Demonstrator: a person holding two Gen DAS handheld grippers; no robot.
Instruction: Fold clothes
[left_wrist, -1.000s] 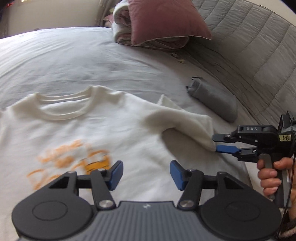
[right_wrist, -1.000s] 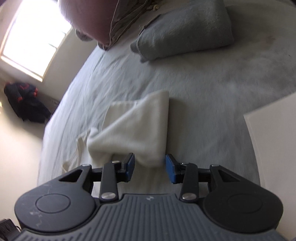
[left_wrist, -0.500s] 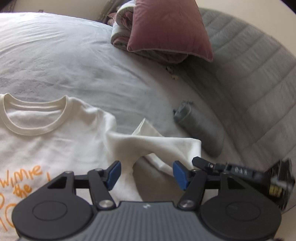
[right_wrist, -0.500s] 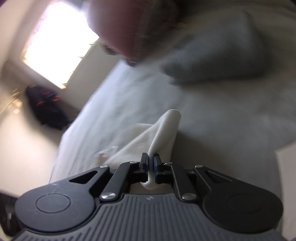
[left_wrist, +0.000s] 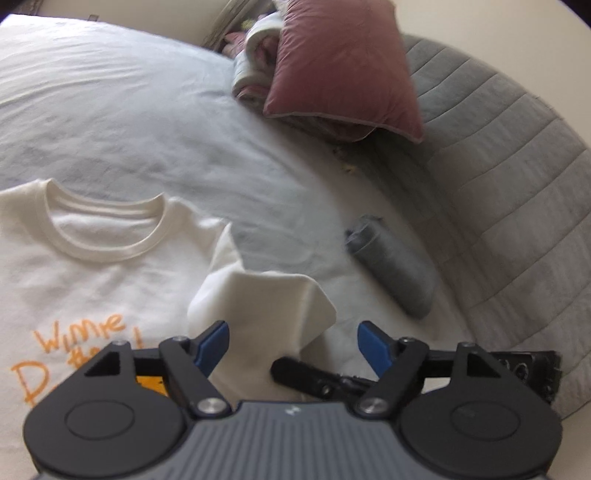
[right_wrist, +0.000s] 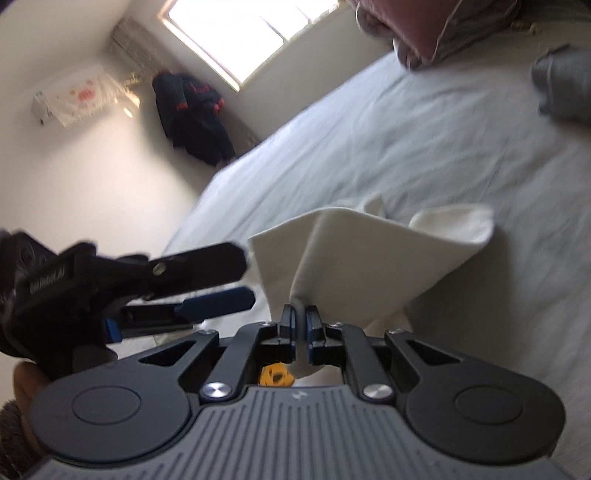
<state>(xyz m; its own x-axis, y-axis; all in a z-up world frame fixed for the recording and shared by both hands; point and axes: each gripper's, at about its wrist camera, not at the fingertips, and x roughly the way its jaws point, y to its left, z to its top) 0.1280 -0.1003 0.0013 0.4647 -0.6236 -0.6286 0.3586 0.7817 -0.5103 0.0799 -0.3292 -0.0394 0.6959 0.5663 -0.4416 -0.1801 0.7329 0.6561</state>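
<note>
the cream t-shirt (left_wrist: 92, 280) lies flat on the bed (left_wrist: 147, 122), collar toward the far side, orange lettering on its chest. its sleeve (left_wrist: 266, 310) is lifted off the sheet and bunched into a peak. the right claw (right_wrist: 300, 325) is pressed together, pinching the edge of that sleeve (right_wrist: 369, 258), so the cloth fans up and away from its blue pads. the left claw (left_wrist: 291, 343) is spread wide with nothing between its fingers; it hangs just beside the raised sleeve, over the shirt's shoulder. in the left wrist view the right claw (left_wrist: 295, 373) reaches in from the right under the cloth, and the sleeve hides its tips. in the right wrist view the left claw (right_wrist: 236, 277) comes in from the left, its fingers (right_wrist: 218, 301) close to the cloth fold but apart from it.

near the sleeve, on the sheet, lies a rolled grey cloth (left_wrist: 391, 266). further off a pink pillow (left_wrist: 340, 66) leans on a folded blanket (left_wrist: 255, 66) against the grey quilted headboard (left_wrist: 509, 192). across the room a dark jacket (right_wrist: 192, 114) hangs by the bright window (right_wrist: 251, 33), with an air conditioner (right_wrist: 70, 96) on the wall.
</note>
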